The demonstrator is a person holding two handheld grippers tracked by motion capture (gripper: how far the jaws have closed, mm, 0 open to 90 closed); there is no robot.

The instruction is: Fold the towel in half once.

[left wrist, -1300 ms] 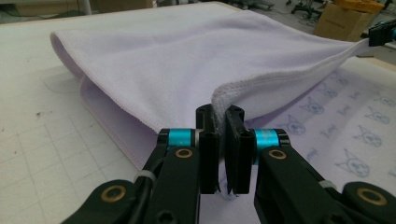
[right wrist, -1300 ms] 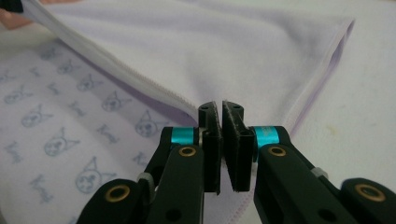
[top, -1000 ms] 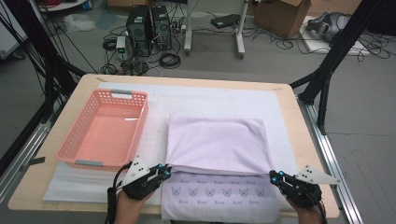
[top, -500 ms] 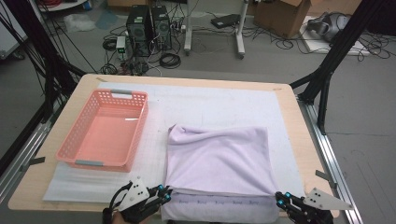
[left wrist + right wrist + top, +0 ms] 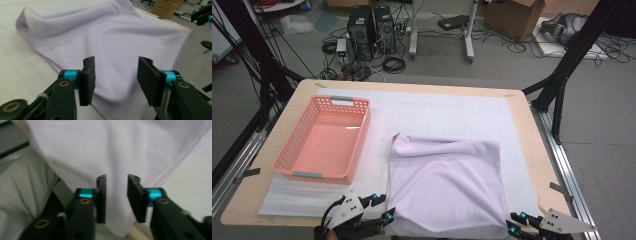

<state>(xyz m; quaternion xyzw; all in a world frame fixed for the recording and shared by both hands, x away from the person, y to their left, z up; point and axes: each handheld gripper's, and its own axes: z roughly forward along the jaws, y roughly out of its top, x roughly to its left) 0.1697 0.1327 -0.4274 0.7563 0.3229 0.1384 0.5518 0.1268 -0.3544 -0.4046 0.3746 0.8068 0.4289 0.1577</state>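
Both the left gripper (image 5: pixel 113 80) and right gripper (image 5: pixel 116 197) have just been opening, jaws released around the folded towel's (image 5: pixel 444 187) near corners — which probably overhang the table (image 5: pixel 532 145) and could slip off.

An empty pink basket (image 5: pixel 323 142) sits at nine o'clock on the worktop (image 5: pixel 532 150), upon a white mat (image 5: pixel 452 112).

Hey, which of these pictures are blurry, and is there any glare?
Right gripper view: softest, the folded lilac cloth blurs. Left gripper view: cloth's right edge smears, black jaws sharp. High view: evenly lit, small glint inside the pink plastic basket, no harsh shadows.
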